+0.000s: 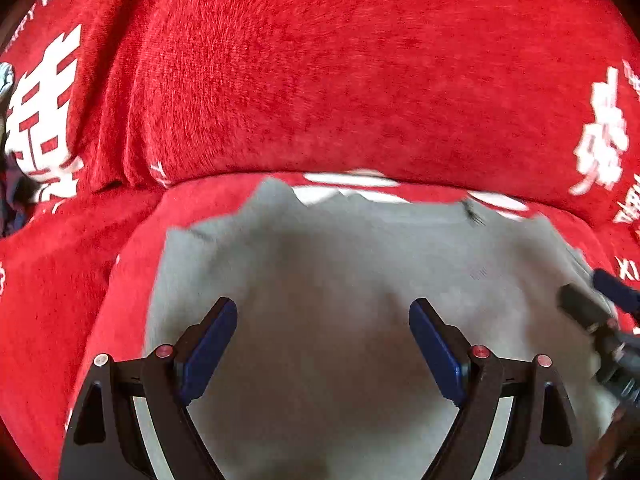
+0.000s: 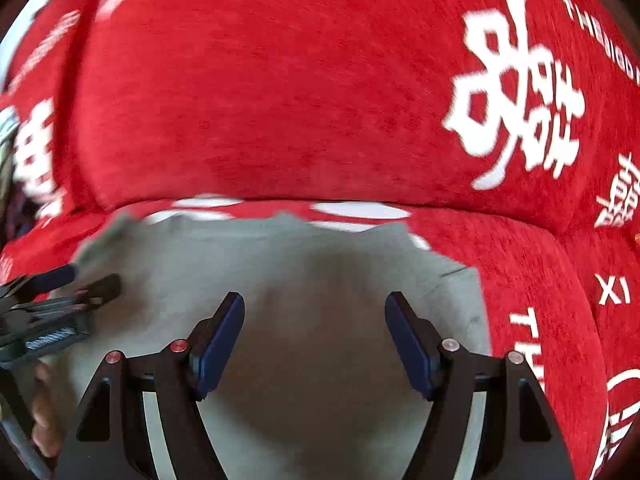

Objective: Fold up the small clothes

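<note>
Grey garment [image 1: 340, 280] lies flat on the red seat cushion [image 1: 132, 216], its long axis crosswise, directly beneath both my tongs. Left gripper [image 1: 323, 320] and right gripper [image 2: 315, 314] are spread, pinching nothing; I judge each about equally near its side edge.

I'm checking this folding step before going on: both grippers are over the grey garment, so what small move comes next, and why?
Probably lower both and pinch an edge of the grey garment. The left gripper and right gripper are open with nothing between their pads, and the cloth lies spread on the red cover.
</note>
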### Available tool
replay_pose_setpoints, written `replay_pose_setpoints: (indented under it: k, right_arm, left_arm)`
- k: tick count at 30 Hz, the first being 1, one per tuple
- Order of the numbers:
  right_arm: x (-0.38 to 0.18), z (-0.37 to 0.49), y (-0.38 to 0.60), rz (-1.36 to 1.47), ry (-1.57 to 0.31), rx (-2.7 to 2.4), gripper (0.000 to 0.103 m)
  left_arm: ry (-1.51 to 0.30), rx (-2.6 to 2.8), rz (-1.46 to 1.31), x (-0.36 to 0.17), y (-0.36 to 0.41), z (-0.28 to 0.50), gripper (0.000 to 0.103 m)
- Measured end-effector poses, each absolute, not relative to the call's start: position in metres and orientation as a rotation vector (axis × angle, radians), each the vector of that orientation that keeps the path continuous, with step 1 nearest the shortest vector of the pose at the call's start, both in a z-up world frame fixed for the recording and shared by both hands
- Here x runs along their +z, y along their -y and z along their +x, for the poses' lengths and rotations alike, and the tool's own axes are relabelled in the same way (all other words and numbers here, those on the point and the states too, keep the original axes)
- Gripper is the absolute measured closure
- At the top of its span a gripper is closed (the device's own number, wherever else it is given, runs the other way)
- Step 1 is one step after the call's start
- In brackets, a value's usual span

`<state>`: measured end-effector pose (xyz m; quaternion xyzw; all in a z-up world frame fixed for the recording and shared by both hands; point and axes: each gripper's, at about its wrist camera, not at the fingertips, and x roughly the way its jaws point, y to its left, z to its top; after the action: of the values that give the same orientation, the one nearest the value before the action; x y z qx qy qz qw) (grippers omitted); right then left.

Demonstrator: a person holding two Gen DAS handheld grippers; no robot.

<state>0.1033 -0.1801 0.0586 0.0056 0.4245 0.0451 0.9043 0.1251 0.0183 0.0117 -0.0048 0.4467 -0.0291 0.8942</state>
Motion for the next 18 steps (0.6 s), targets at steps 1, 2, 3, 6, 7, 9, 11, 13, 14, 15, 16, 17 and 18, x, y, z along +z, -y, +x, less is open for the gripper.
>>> replay_pose_setpoints:
  k: [1,2,3,6,7,9,11,13,14,15,16,17,18]
  right_arm:
    - [0.058,0.094,0.170,0.000,-0.882,0.112,0.027]
    - [0.055,0.091,0.162,-0.007,-0.897,0.126,0.027]
    - [0.051,0.088,0.157,-0.018,-0.912,0.137,0.027]
    - [0.034,0.079,0.145,-0.070,-0.946,0.118,0.027]
    - [0.030,0.078,0.144,-0.075,-0.946,0.114,0.027]
    - [0.025,0.076,0.150,-0.069,-0.927,0.093,0.027]
    - [0.025,0.075,0.166,-0.031,-0.934,0.064,0.027]
    - [0.028,0.070,0.180,-0.001,-0.937,0.041,0.027]
    - [0.026,0.068,0.190,0.011,-0.942,0.021,0.027]
    - [0.025,0.067,0.198,0.022,-0.949,0.012,0.027]
    - [0.023,0.066,0.205,0.036,-0.957,0.007,0.027]
    - [0.022,0.064,0.211,0.052,-0.963,0.010,0.027]
    - [0.022,0.062,0.214,0.051,-0.961,0.006,0.027]
  left_arm:
    - [-0.925,-0.063,-0.008,0.010,-0.016,0.118,0.014]
    - [-0.930,-0.058,0.002,0.007,-0.013,0.110,0.014]
    - [-0.938,-0.053,0.008,0.005,-0.012,0.106,0.014]
    - [-0.938,-0.037,0.016,-0.003,-0.015,0.096,0.014]
    - [-0.927,-0.039,0.017,-0.003,-0.018,0.093,0.014]
    - [-0.927,-0.040,0.007,-0.002,-0.026,0.090,0.014]
    - [-0.927,-0.042,-0.008,-0.001,-0.034,0.086,0.014]
    - [-0.925,-0.042,-0.013,-0.001,-0.041,0.082,0.014]
    - [-0.922,-0.044,-0.016,-0.001,-0.043,0.080,0.014]
    - [-0.920,-0.046,-0.019,-0.002,-0.046,0.079,0.014]
    - [-0.918,-0.047,-0.020,-0.002,-0.047,0.077,0.014]
    - [-0.917,-0.046,-0.020,-0.001,-0.049,0.076,0.014]
    - [-0.918,-0.040,-0.017,0.000,-0.050,0.073,0.014]
